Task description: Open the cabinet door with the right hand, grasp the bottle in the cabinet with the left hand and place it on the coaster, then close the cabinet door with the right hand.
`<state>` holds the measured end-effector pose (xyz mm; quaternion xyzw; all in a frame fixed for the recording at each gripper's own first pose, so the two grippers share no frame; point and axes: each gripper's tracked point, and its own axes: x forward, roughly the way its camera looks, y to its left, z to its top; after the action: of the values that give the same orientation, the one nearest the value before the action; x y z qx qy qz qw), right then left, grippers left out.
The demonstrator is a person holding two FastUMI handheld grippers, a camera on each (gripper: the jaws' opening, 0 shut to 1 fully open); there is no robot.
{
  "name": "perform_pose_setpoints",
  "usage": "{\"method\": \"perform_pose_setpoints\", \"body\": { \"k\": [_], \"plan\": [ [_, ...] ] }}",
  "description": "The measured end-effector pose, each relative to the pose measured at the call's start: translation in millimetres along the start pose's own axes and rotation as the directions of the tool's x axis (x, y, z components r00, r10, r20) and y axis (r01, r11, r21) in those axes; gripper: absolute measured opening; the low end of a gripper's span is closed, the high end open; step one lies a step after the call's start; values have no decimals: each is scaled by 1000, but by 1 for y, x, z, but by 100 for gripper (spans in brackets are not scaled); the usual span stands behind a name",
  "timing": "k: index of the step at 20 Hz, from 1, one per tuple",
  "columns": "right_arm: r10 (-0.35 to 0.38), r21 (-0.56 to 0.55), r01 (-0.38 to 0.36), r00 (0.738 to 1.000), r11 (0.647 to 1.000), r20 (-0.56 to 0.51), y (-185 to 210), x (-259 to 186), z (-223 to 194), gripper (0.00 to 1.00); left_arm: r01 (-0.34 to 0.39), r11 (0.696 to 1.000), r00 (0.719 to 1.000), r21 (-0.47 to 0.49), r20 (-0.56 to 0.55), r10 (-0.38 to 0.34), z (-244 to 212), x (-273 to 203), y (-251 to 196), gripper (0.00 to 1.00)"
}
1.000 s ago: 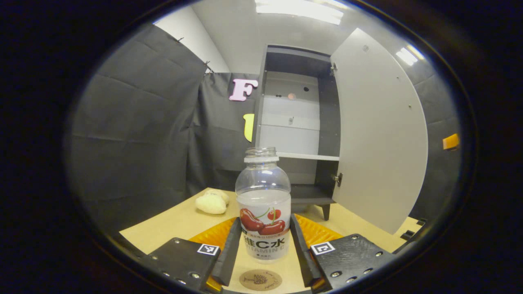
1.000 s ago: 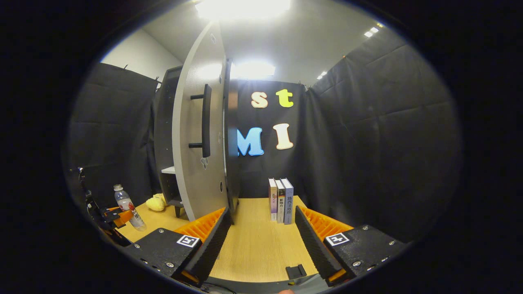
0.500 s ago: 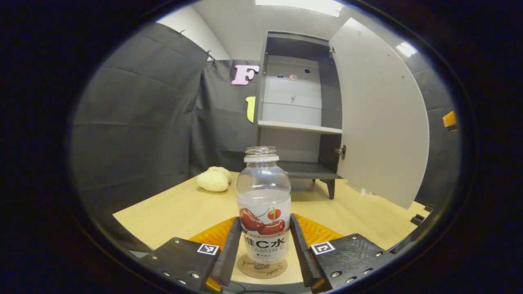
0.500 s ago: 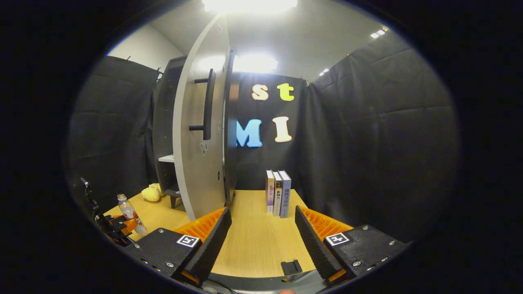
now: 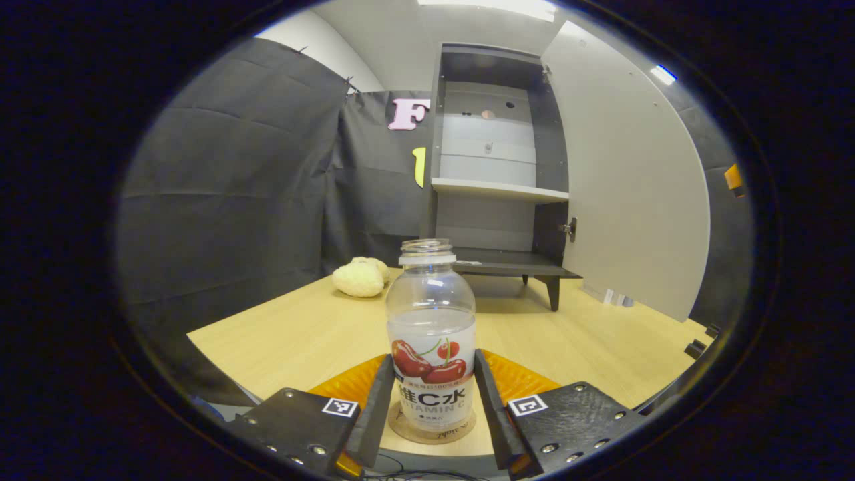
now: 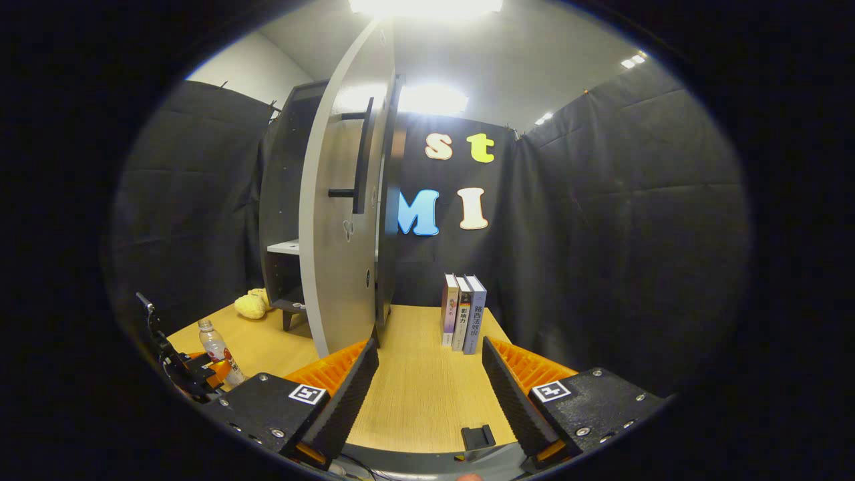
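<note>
Grey cabinet (image 5: 491, 167) at the back of the wooden table (image 5: 320, 334), raised on short dark legs, both compartments bare; white shelf (image 5: 501, 192) across the middle. Cabinet door (image 5: 628, 194) swung wide open on the right side in the left gripper view; seen nearly edge-on in the right gripper view (image 6: 340, 220), with its black bar handle (image 6: 362, 164) facing the camera.

Three books (image 6: 463, 312) upright in a row against the black cloth, just right of the door's foot. Yellowish plush toy (image 5: 361, 277) on the table left of the cabinet, well apart from the bottle.

Left gripper (image 5: 431, 407) clamped on the bottle (image 5: 431, 334): both dark pads pressed to the label's sides. Bottle upright, cap off, clear above the label, base resting on the round brown coaster (image 5: 433, 433) near the table's front edge. Same bottle small at the lower left of the right gripper view (image 6: 217, 347), held in the left gripper there (image 6: 194, 371).

Right gripper (image 6: 427, 394) spread wide, nothing between the fingers, poised over bare table in front of the books and the door's edge, touching neither. Small black clip-like piece (image 6: 477, 437) at the table's near edge between the fingers.
</note>
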<state>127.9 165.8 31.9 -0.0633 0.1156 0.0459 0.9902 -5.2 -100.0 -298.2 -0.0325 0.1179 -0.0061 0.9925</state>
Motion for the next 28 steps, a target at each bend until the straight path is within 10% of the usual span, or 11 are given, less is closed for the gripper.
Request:
{"method": "perform_pose_setpoints", "body": {
  "k": [28],
  "plan": [
    [58,27,-59,998,998,34,13,12,14,95,9,993,1000,118,5,-10,49,-19,-27,83]
  ]
}}
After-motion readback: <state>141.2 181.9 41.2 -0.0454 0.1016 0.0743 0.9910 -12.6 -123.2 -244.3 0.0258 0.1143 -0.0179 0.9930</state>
